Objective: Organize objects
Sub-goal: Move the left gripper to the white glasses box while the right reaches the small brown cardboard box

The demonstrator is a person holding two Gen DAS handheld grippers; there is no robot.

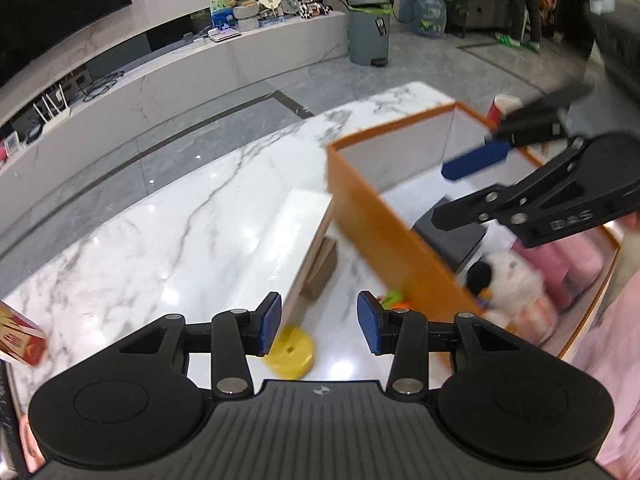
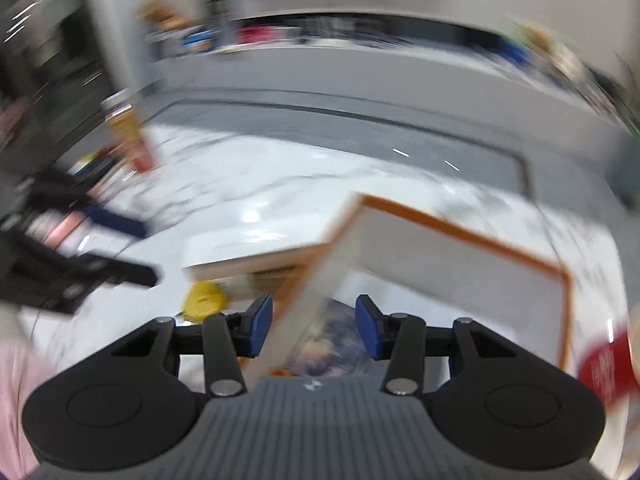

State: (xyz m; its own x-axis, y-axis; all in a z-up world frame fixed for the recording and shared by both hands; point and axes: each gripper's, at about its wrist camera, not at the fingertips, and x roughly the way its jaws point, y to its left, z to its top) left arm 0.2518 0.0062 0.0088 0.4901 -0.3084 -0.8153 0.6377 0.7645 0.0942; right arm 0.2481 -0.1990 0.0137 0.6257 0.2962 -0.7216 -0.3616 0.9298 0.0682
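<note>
An orange box (image 1: 384,224) with white inner walls stands on the marble table (image 1: 160,232); it holds pink packs (image 1: 560,272), a dark flat item (image 1: 452,236) and a white toy. My left gripper (image 1: 318,326) is open and empty above a yellow disc (image 1: 294,352) beside the box. My right gripper (image 1: 472,176) is open over the box. In the blurred right wrist view my right gripper (image 2: 314,330) is open above the box's near wall (image 2: 312,300), with the yellow disc (image 2: 204,300) to its left and my left gripper (image 2: 120,240) at far left.
A white lid or board (image 1: 296,240) lies beside the box, over a brown piece. A red carton (image 1: 20,340) stands at the table's left edge and a red cup (image 1: 502,108) behind the box. A small orange-green item (image 1: 394,300) lies by the box's corner.
</note>
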